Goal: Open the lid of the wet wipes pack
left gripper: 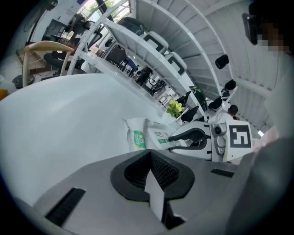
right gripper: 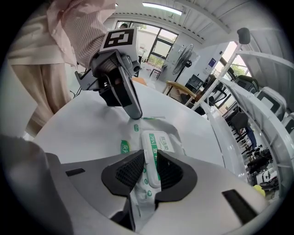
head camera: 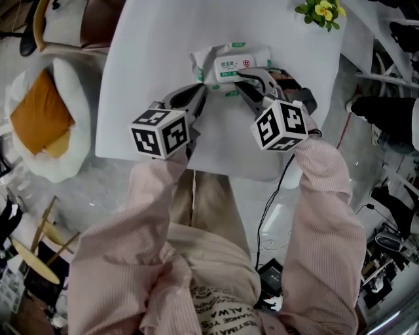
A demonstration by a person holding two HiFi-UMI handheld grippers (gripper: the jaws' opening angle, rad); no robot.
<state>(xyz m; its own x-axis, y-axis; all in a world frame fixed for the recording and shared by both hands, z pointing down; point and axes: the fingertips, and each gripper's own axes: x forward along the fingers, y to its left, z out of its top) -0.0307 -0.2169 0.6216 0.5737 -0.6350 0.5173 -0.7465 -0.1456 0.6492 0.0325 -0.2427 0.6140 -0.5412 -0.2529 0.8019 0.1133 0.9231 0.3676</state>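
The wet wipes pack (head camera: pixel 211 57) lies on the white table (head camera: pixel 150 59), white film with green print and a white flip lid (head camera: pixel 234 65) on top. My left gripper (head camera: pixel 200 88) reaches the pack's near left corner, and in the left gripper view (left gripper: pixel 154 176) its jaws are shut on a thin white strip of the pack's edge. My right gripper (head camera: pixel 247 77) comes in from the right. In the right gripper view (right gripper: pixel 147 172) the near end of the lid (right gripper: pixel 156 147) sits between both pads, which press on it. The left gripper (right gripper: pixel 135 114) tip touches down just beyond the pack (right gripper: pixel 125 147).
A pot of yellow flowers (head camera: pixel 321 10) stands at the table's far right corner. A chair with an orange cushion (head camera: pixel 39 118) is left of the table, and cables (head camera: pixel 275 196) lie on the floor at the right. The table's near edge runs just below both grippers.
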